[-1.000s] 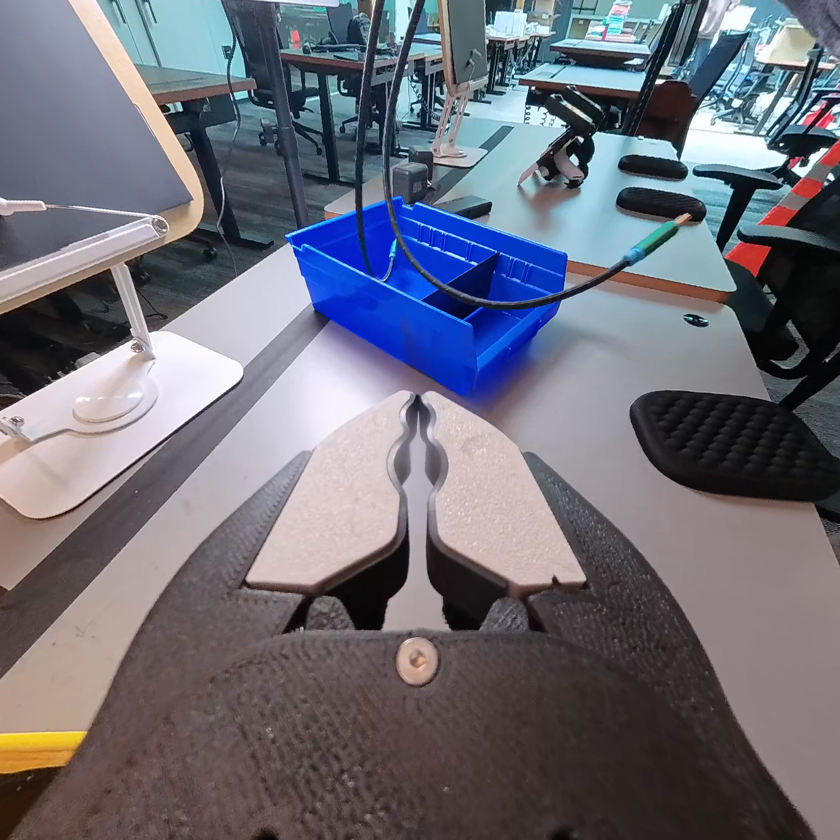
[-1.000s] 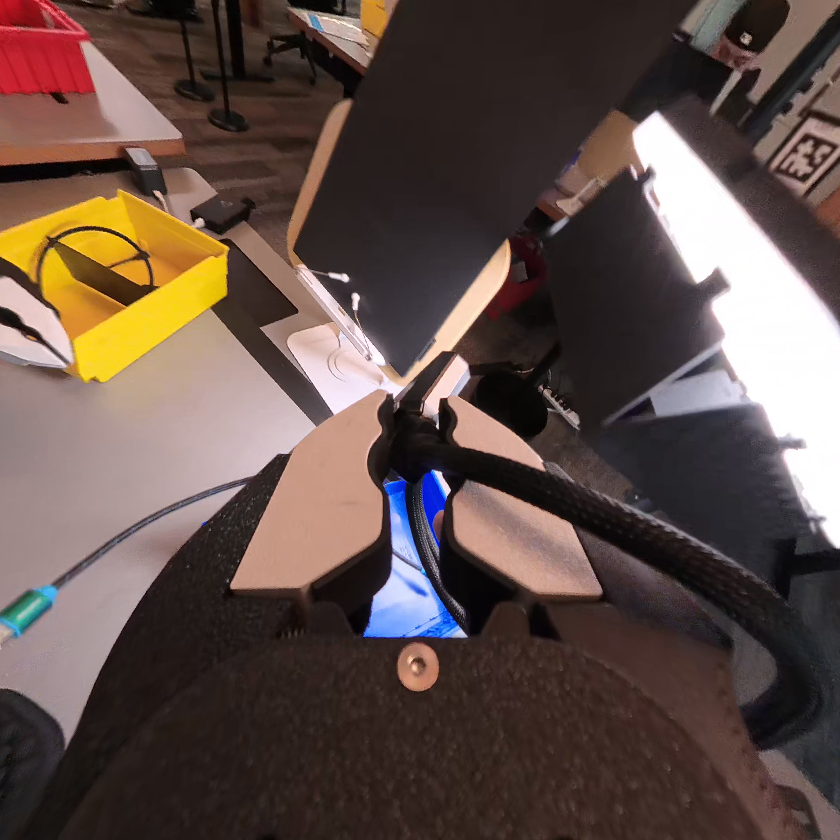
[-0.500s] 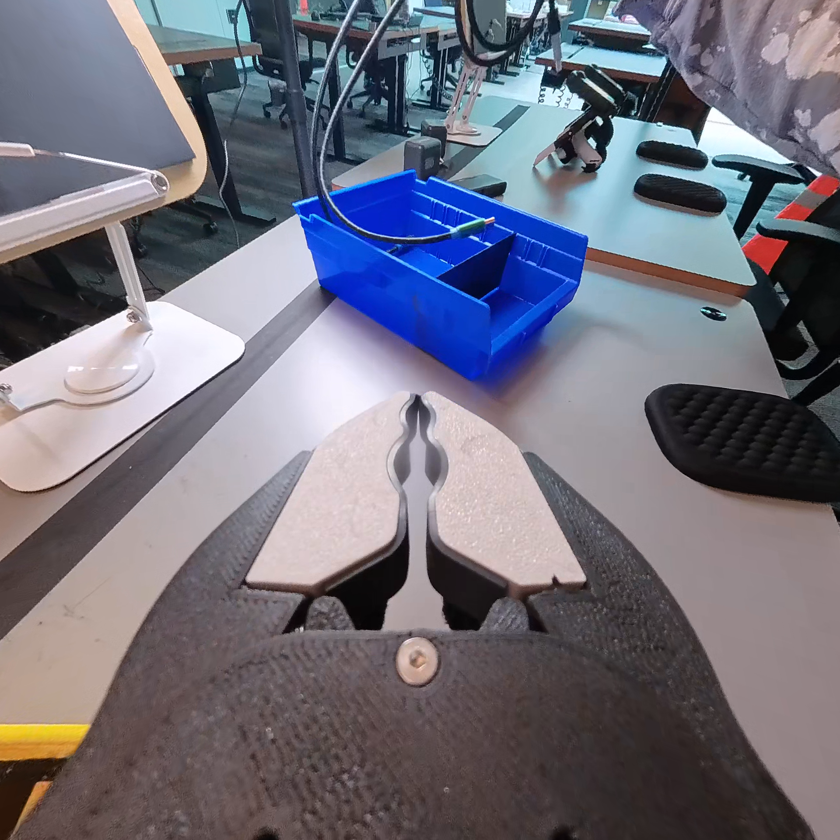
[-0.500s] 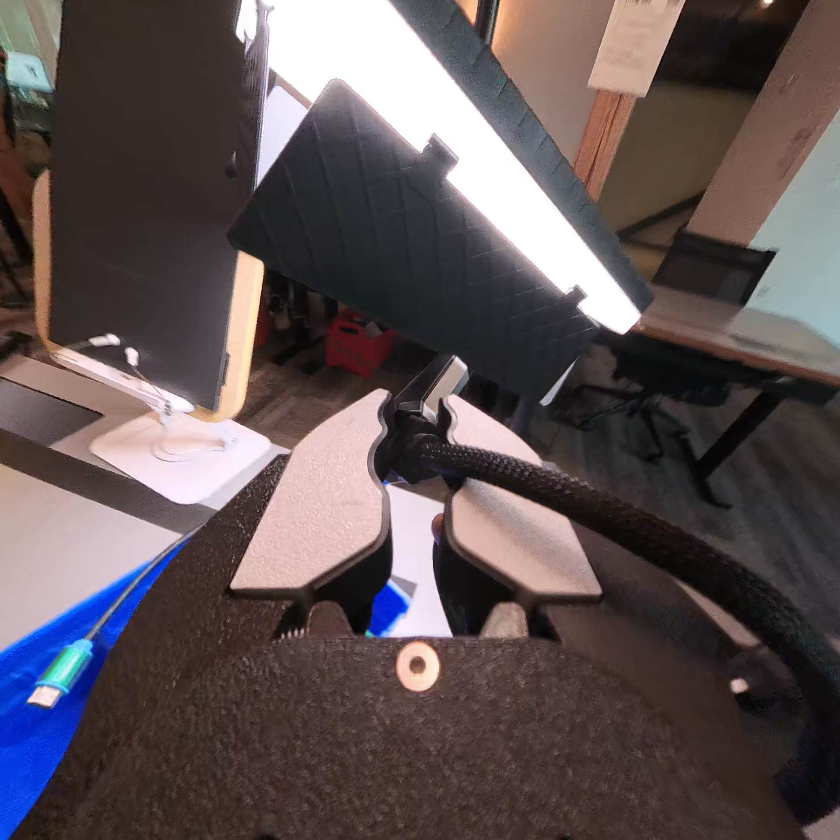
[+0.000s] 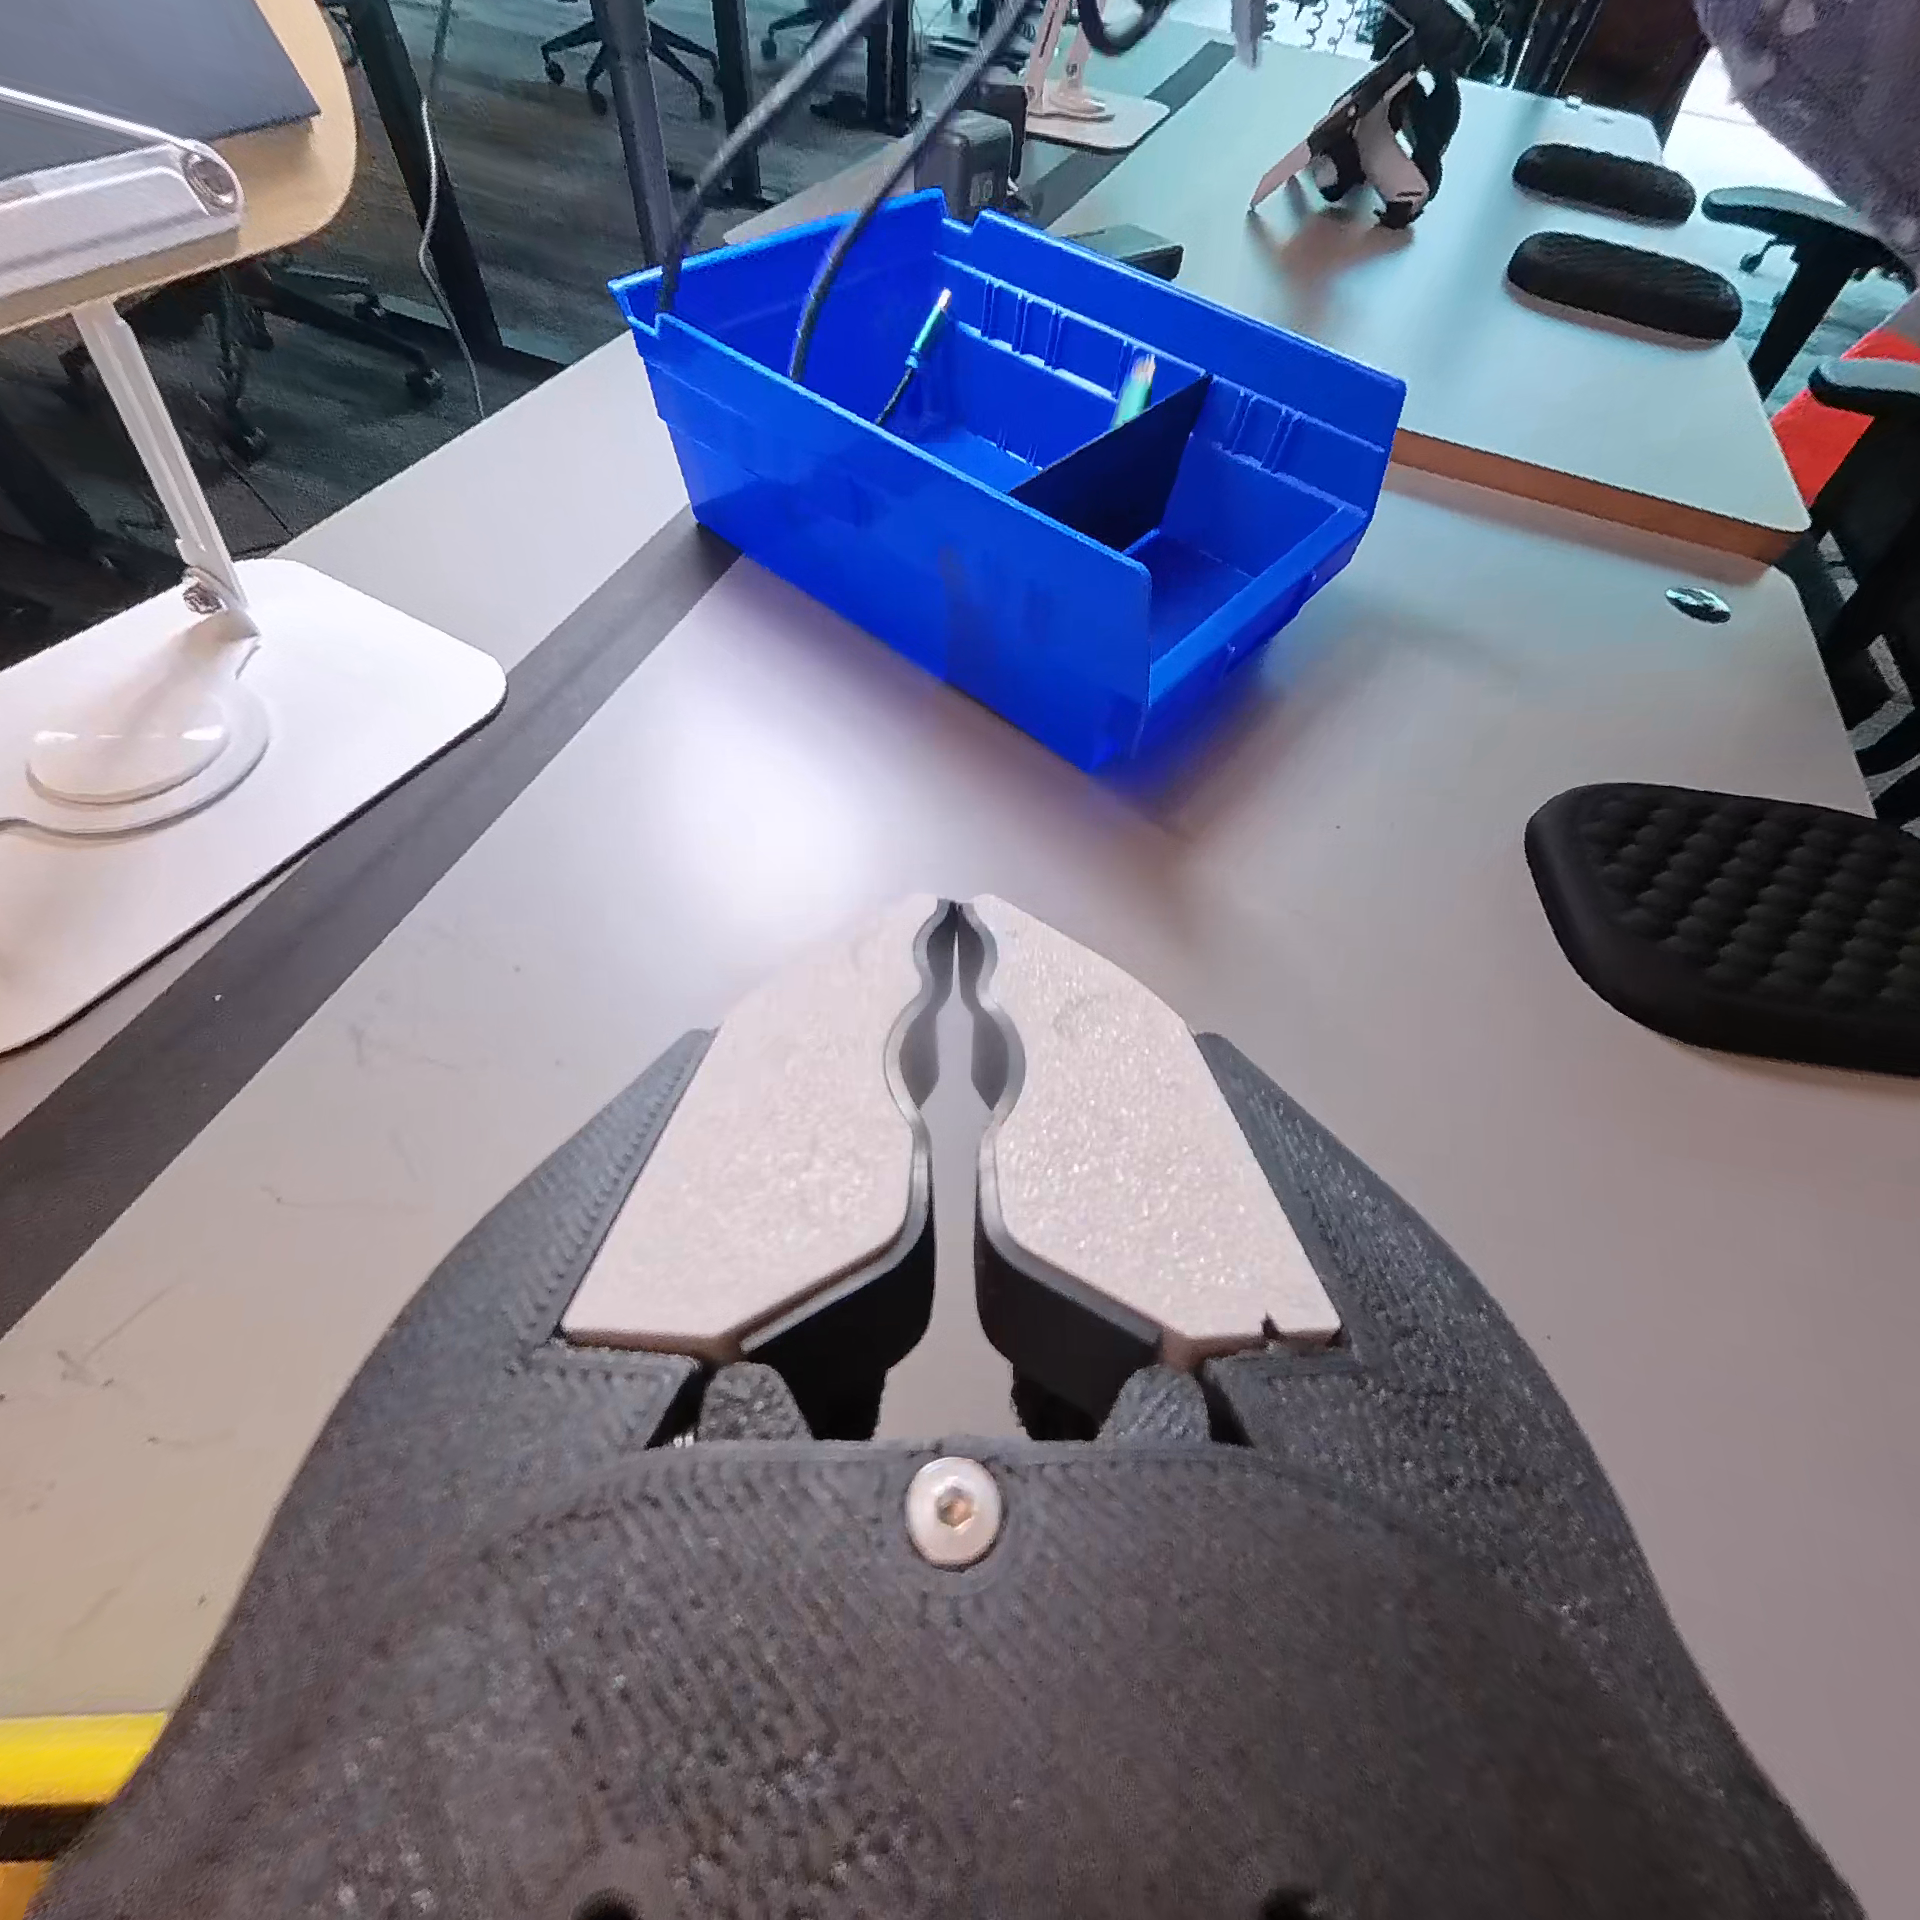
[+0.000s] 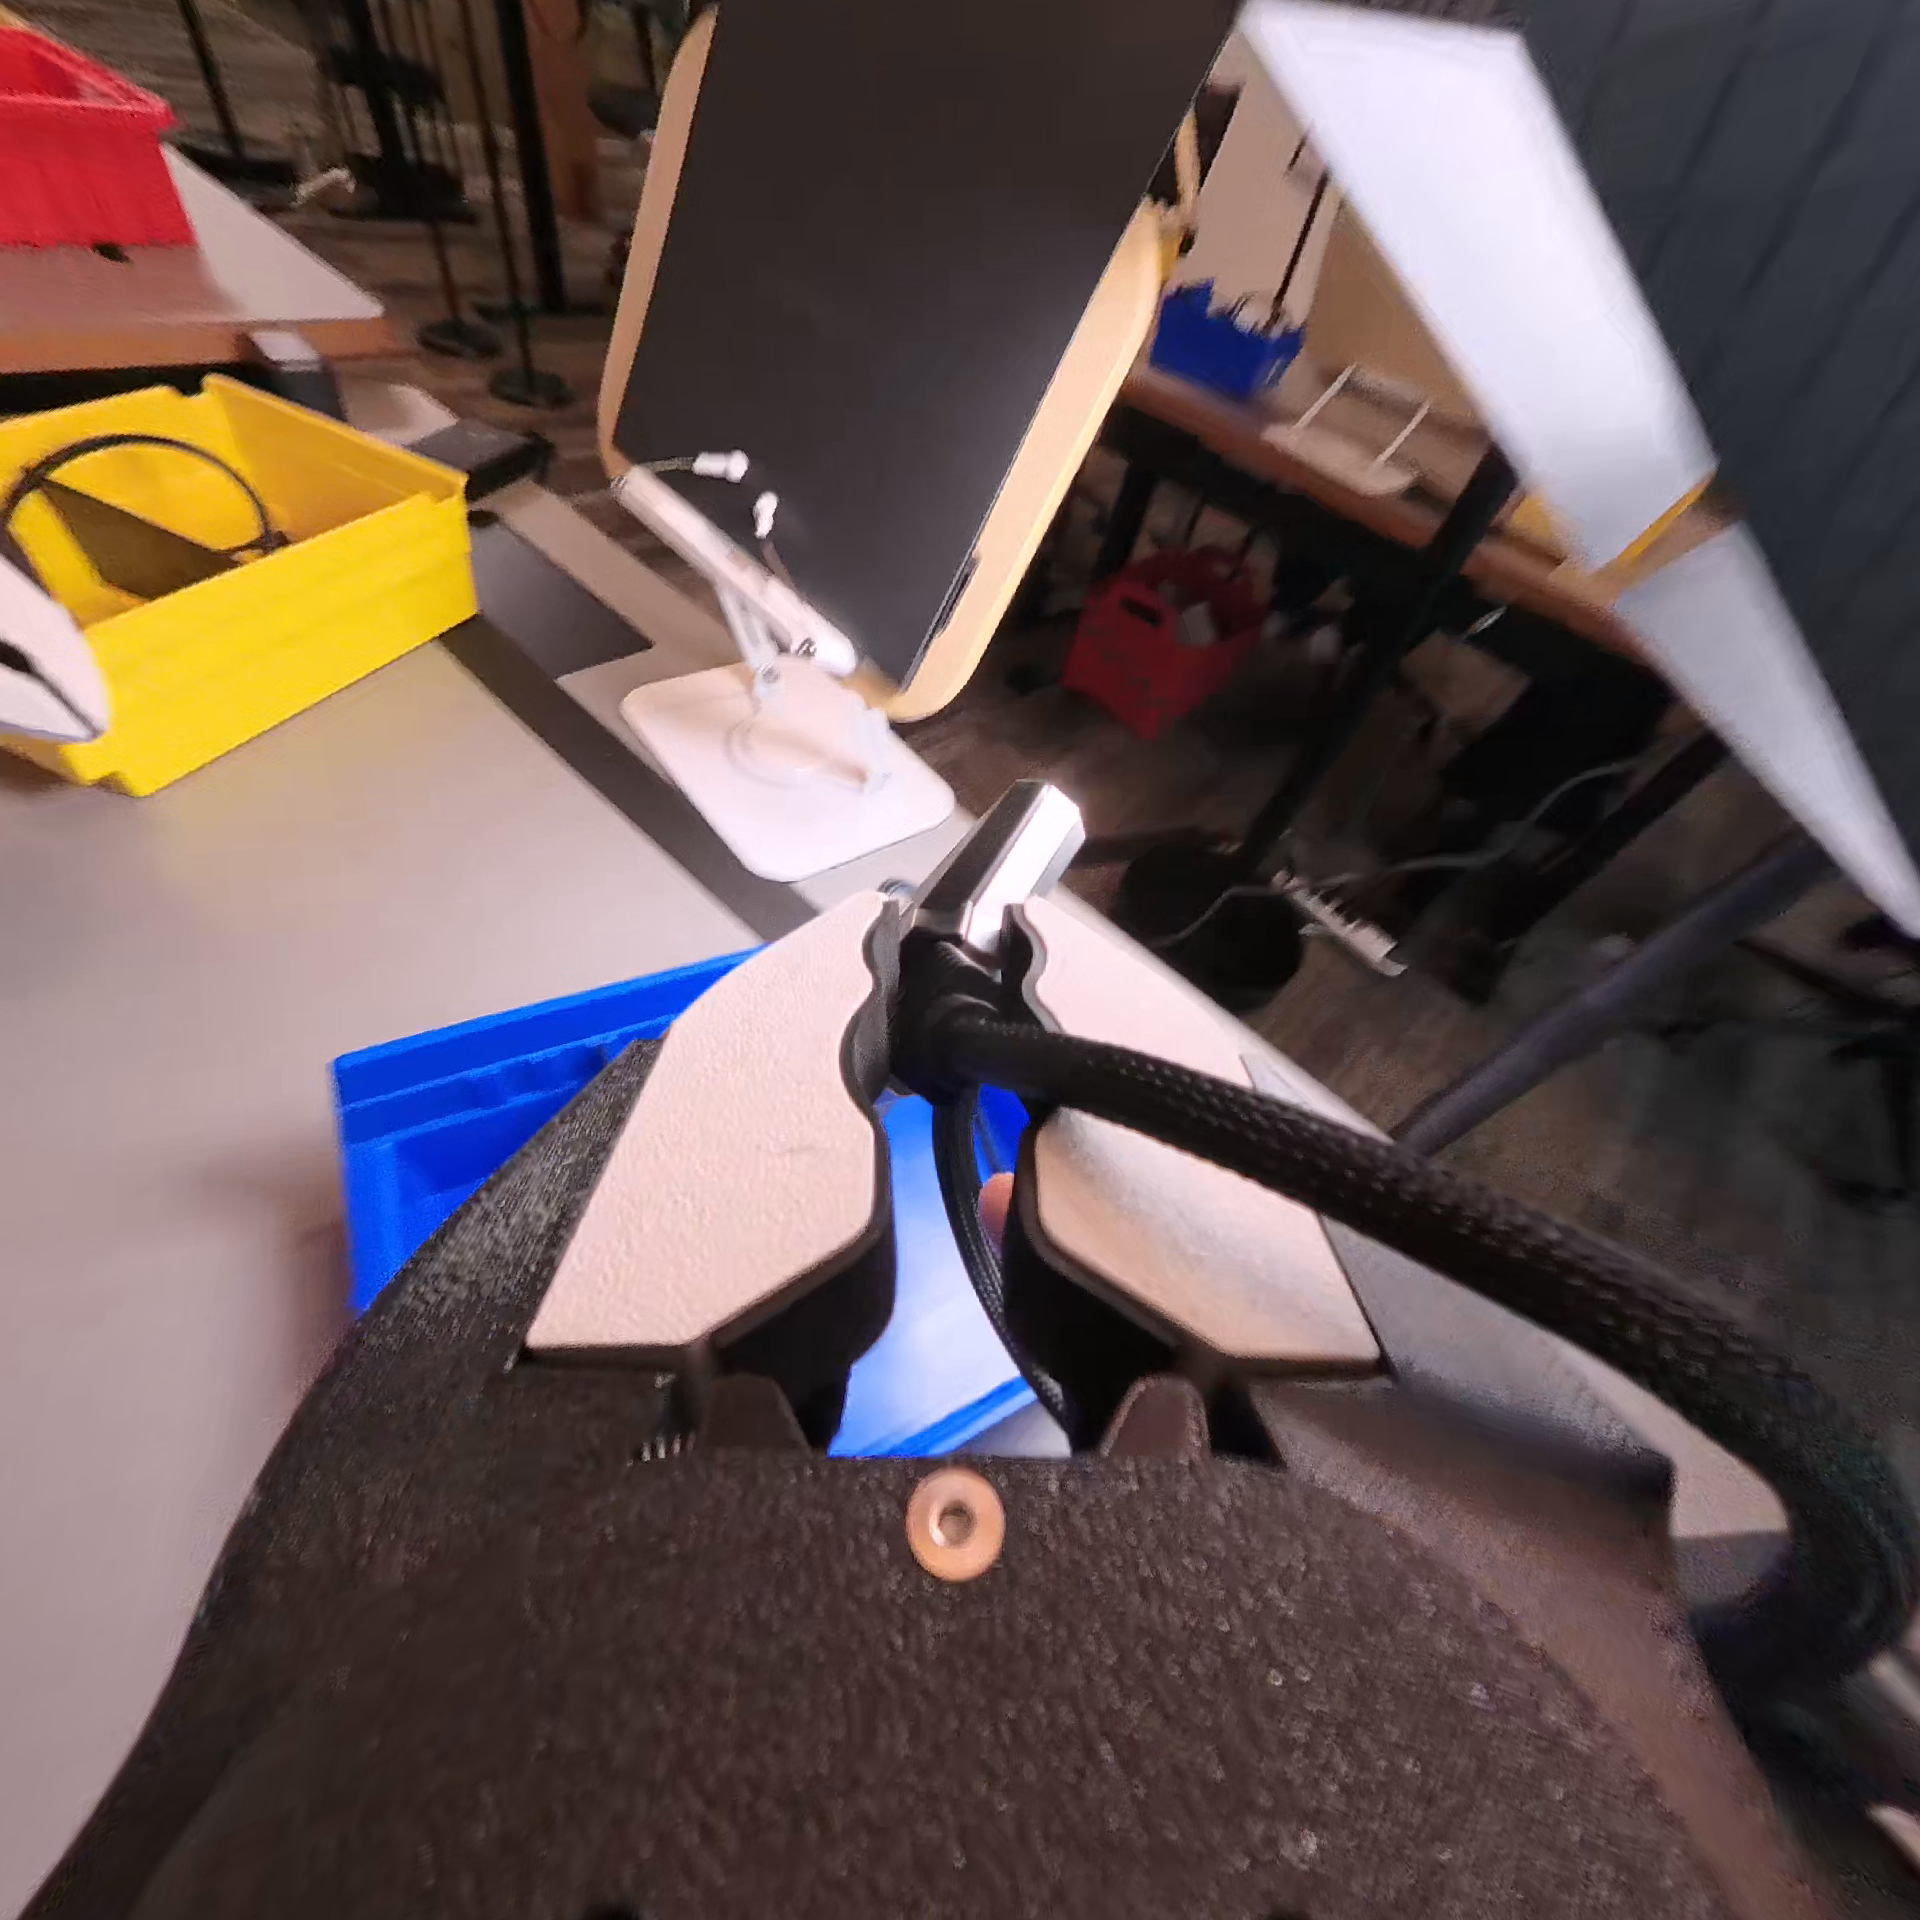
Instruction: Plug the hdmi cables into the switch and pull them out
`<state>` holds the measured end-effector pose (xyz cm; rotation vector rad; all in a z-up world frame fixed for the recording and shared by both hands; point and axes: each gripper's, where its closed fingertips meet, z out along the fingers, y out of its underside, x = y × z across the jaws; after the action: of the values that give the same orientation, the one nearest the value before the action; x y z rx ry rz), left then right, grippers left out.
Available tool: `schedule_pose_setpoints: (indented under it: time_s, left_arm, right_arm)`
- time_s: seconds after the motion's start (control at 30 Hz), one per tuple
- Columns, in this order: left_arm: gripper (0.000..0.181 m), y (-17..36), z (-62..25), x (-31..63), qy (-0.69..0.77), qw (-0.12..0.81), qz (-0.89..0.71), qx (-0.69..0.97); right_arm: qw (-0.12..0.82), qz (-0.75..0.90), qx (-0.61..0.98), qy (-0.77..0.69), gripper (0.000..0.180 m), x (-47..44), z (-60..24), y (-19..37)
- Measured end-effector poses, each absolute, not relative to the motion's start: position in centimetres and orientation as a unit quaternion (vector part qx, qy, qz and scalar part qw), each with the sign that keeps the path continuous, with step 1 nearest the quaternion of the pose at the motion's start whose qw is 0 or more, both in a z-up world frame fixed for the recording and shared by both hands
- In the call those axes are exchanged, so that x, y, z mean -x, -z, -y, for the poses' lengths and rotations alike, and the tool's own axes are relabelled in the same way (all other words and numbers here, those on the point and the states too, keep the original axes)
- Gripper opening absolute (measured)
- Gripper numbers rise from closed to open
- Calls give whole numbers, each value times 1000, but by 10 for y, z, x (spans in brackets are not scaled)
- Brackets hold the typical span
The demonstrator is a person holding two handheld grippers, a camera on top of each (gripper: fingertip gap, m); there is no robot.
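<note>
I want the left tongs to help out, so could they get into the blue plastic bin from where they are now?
Probably yes. The left tongs are shut and empty, and only bare grey tabletop lies between them and the blue plastic bin. Two thin black cables drop into its far compartment and might snag.

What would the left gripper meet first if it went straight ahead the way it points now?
Probably the blue bin: the left gripper, jaws shut and empty, points along bare table toward the bin's near wall. Its height is unclear.

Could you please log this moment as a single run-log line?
left gripper: shut, empty, over table | right gripper: shut on cable plug, above blue bin | thin cables hang into bin
</note>
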<state>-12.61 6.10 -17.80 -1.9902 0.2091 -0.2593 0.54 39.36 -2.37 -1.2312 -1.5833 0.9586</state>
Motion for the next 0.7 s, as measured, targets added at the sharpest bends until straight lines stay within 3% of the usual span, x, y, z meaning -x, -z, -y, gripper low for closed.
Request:
schedule_pose_setpoints:
  time_s: [0.37,0.7]
  left_arm:
    - [0,155,-57,117,110,558,-97,817]
    - [0,135,-47,119,96,577,-101,805]
  right_arm:
    - [182,552,623,-524,6,14,-343,78]
    - [21,488,691,-532,12,2,-355,128]
